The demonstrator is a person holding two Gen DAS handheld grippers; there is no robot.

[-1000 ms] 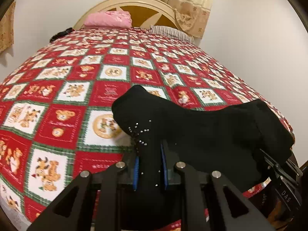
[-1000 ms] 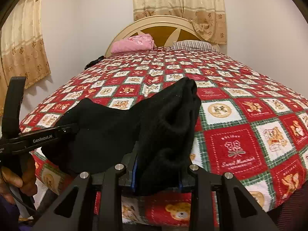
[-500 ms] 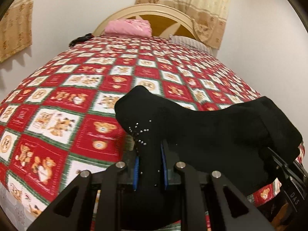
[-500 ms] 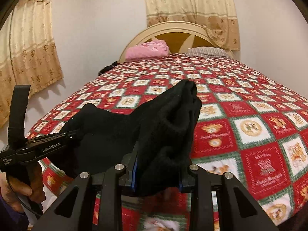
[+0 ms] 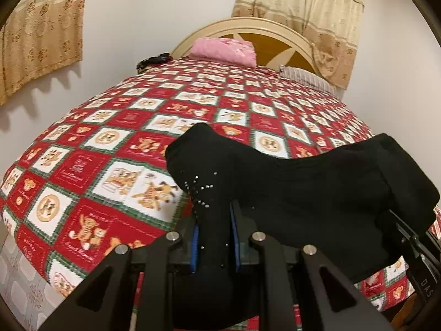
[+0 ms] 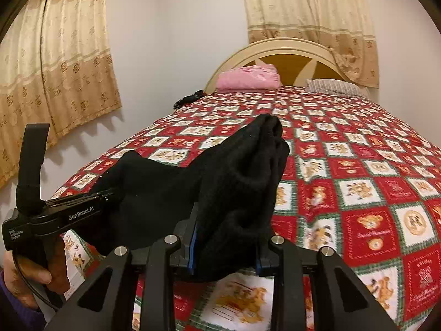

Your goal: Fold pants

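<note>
Black pants (image 5: 303, 182) with small shiny studs hang stretched between both grippers above the near end of a bed. My left gripper (image 5: 213, 237) is shut on one bunched end, the fabric pinched between its blue pads. In the right wrist view my right gripper (image 6: 224, 245) is shut on the thicker other end of the pants (image 6: 237, 176). The left gripper's body (image 6: 55, 215) shows at the left there, held by a hand (image 6: 27, 273). The right gripper's body (image 5: 413, 245) sits at the right edge of the left view.
The bed carries a red, white and green quilt (image 6: 358, 165) printed with bears. A pink folded cloth (image 6: 248, 78) and a striped pillow (image 6: 333, 85) lie by the cream headboard (image 6: 278, 49). A dark item (image 6: 190, 98) lies at the bed's far left edge. Beige curtains (image 6: 55, 69) hang on the walls.
Both grippers have moved back and leftward toward the bed's near left corner, lifting slightly, with the pants still held taut between them. The grips are unchanged.
</note>
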